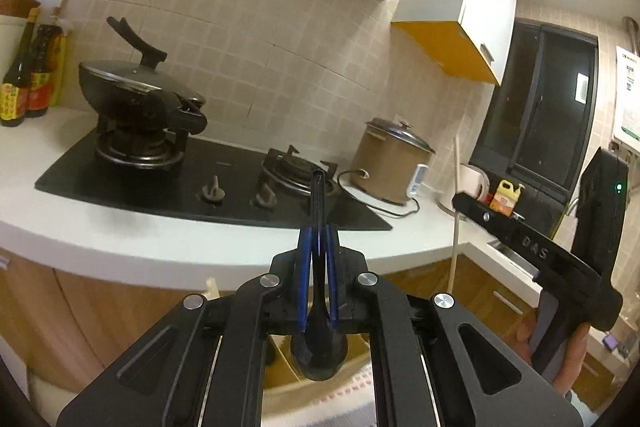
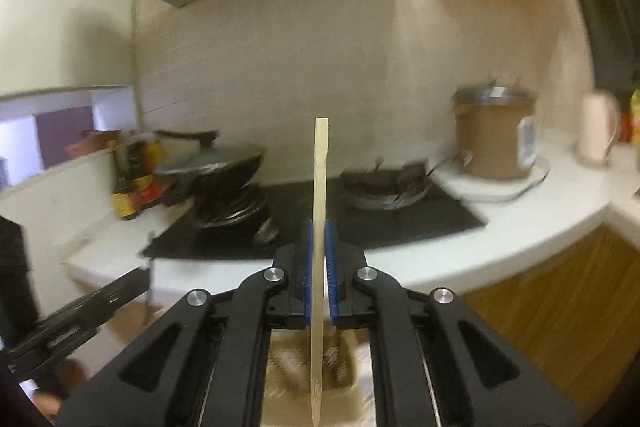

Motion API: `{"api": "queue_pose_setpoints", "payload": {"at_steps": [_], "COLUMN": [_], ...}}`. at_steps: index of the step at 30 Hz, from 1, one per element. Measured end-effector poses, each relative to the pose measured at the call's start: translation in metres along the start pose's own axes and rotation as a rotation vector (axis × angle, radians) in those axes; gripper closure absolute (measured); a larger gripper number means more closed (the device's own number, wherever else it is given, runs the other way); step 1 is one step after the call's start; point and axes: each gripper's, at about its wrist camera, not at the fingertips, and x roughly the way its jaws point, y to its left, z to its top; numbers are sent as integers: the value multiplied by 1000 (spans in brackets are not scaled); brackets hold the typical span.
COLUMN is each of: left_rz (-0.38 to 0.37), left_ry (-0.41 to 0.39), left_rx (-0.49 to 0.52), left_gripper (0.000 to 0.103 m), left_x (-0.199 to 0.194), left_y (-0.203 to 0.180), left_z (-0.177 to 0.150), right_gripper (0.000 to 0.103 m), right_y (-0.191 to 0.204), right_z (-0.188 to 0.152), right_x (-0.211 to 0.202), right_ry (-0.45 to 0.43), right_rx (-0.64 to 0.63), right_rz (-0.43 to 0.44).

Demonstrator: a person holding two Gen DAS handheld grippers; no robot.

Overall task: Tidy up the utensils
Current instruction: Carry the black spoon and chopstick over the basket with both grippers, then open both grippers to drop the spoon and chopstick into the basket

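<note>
Meanwhile, left gripper [image 1: 319, 239] pinches a black spoon [image 1: 319, 307] — handle poking past the pads, bowl hanging back beneath them; ahead lies the stove [image 1: 224, 193]. Right gripper [image 2: 319, 239] clamps a chopstick [image 2: 320, 227] upright — pot [image 2: 496, 135] ahead to its right.

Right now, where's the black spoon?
Left wrist view: black spoon is clamped in the left gripper, handle pointing toward the stove.
</note>
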Motion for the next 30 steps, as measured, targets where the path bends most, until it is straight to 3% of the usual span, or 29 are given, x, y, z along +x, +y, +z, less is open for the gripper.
{"api": "queue_pose_setpoints", "payload": {"at_steps": [4, 12, 23, 29, 30], "left_rz": [12, 25, 23, -2, -10], "left_ry": [-14, -25, -24, -9, -8], "left_rx": [15, 21, 20, 15, 16], "left_gripper": [98, 98, 97, 71, 63], "left_x": [12, 33, 29, 1, -6], "left_y": [8, 25, 30, 25, 23], "left_z": [-6, -22, -31, -26, -24], "right_gripper": [98, 98, 98, 79, 74], "right_y": [7, -2, -6, -6, -7], "right_z": [-9, -32, -48, -47, -46], "right_x": [22, 52, 45, 14, 9], "right_ry": [-57, -53, -21, 43, 48], "right_rx": [-49, -38, -29, -36, -31], "right_rz": [-31, -35, -17, 29, 34]}}
